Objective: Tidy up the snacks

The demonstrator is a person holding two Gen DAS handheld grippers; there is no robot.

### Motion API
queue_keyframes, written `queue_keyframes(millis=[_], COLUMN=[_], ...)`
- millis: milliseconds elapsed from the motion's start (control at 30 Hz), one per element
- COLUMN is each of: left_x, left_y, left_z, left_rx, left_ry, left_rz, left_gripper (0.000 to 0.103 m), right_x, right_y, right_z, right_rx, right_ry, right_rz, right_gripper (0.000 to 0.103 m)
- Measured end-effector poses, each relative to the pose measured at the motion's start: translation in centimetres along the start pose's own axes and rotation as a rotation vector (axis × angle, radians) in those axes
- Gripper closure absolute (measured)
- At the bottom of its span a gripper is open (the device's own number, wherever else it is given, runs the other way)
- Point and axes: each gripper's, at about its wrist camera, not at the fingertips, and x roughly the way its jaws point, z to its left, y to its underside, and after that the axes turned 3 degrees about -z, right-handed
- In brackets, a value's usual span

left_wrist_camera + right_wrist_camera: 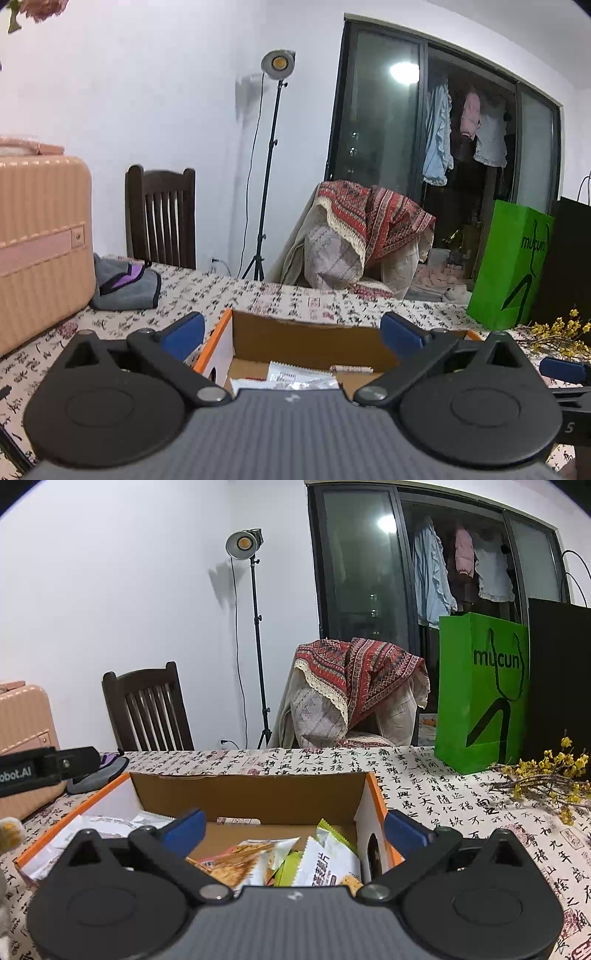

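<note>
1. Left gripper: the jaws stand wide apart with nothing between them. It hovers over the left part of the box.
2. Right gripper: the jaws also stand wide apart and empty. It hovers over the right part of the box.
3. The box sits on the table, open at the top, with its long axis running left to right. Both grippers face its far wall from the near side.
4. Snacks: a loose pile of packets lies in the right half of the box, directly below and just ahead of the right gripper. The orange packet lies tilted, its long axis running from near-left to far-right. The white packet stands against it on the right.
5. White wrappers lie flat in the left half, below the left gripper. A thin stick packet lies along the far wall, its long axis left to right.
6. Key relation: the pile is between the right jaws' line of closure and nearer the right gripper; the flat wrappers are nearer the left gripper.
7. Judgement: the snacks appear already inside the box. Any further move probably calls for a straight descent by the nearer gripper.
8. Risk: thin wrappers may slip from a shallow grip.
</note>
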Motion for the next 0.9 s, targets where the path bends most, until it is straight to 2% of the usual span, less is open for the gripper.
queue_keyframes(millis=[233, 467, 633, 900], left_x=[-3.4, -8.9, -13.1, -19.6], left_y=[-2.0, -3.0, -2.5, 0.0], left_z=[-0.3, -0.4, 0.3, 1.4], left_rx=[-0.005, 0.013, 0.008, 0.021], left_ry=[0.024, 0.032, 0.056, 0.078], left_rz=[-0.056, -0.068, -0.048, -0.035], left_gripper=[0.000, 0.000, 0.000, 0.000], right_x=[-2.5, -8.6, -13.3, -19.7], right_y=[-1.4, -2.1, -0.8, 2.0], right_z=[0.3, 0.8, 1.2, 2.1], right_rx=[-0.004, -0.026, -0.028, -0.054], right_ry=[0.017, 0.012, -0.010, -0.045], right_rz=[-0.022, -0.054, -0.051, -0.056], right_gripper=[0.000, 0.000, 0.000, 0.000])
